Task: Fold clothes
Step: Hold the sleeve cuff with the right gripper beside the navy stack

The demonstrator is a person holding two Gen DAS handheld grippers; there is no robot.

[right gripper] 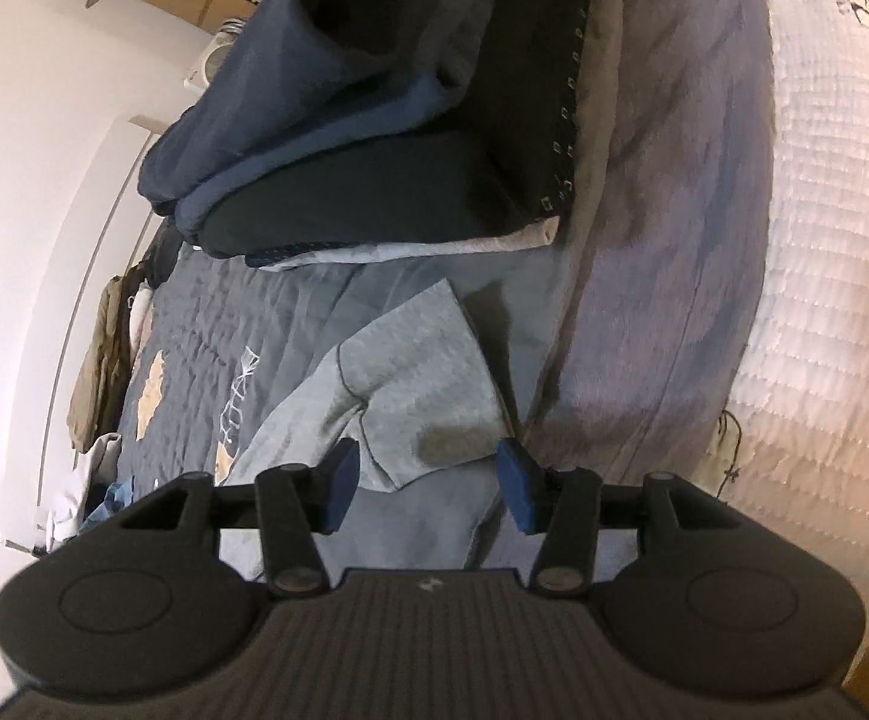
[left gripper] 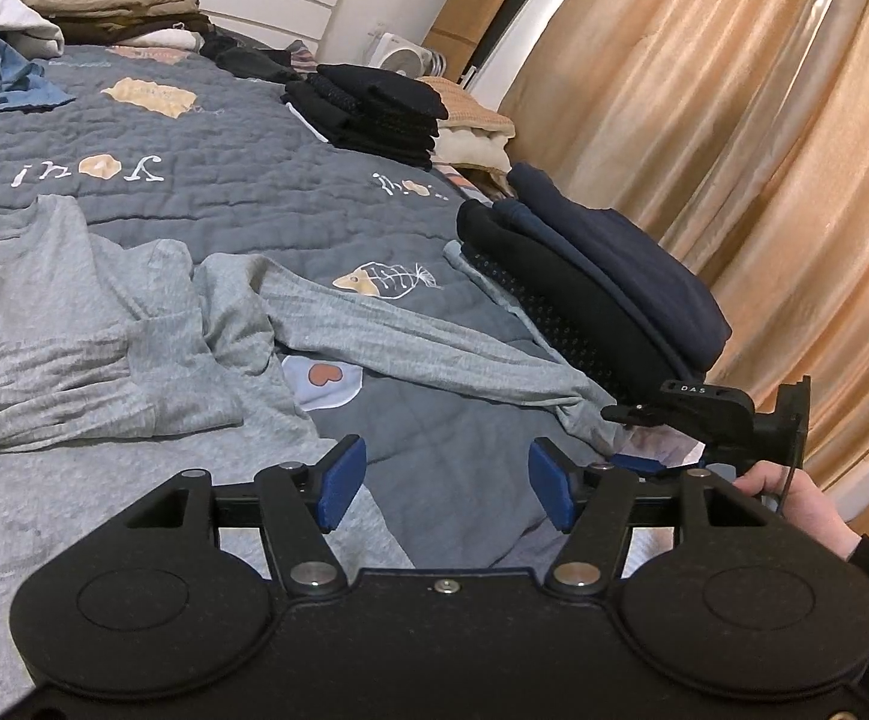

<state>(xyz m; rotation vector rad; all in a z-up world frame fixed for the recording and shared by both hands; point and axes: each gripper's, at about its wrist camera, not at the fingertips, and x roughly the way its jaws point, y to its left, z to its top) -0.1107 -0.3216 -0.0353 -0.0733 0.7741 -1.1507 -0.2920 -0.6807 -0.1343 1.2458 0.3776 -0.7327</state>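
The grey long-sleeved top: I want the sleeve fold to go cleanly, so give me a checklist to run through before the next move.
1. Left gripper open and empty: ok, only quilt shows between its pads.
2. Right gripper open: ok, jaws apart, not pressing on the cuff.
3. Right gripper lined up with the sleeve cuff: ok, cuff lies just ahead of the pads.
4. Grey long-sleeved top lying flat: not ok, the sleeve is stretched out and the fabric is rumpled near the shoulder.
5. Folded dark pile clear of the sleeve: cannot tell, its edge sits close beside the cuff.
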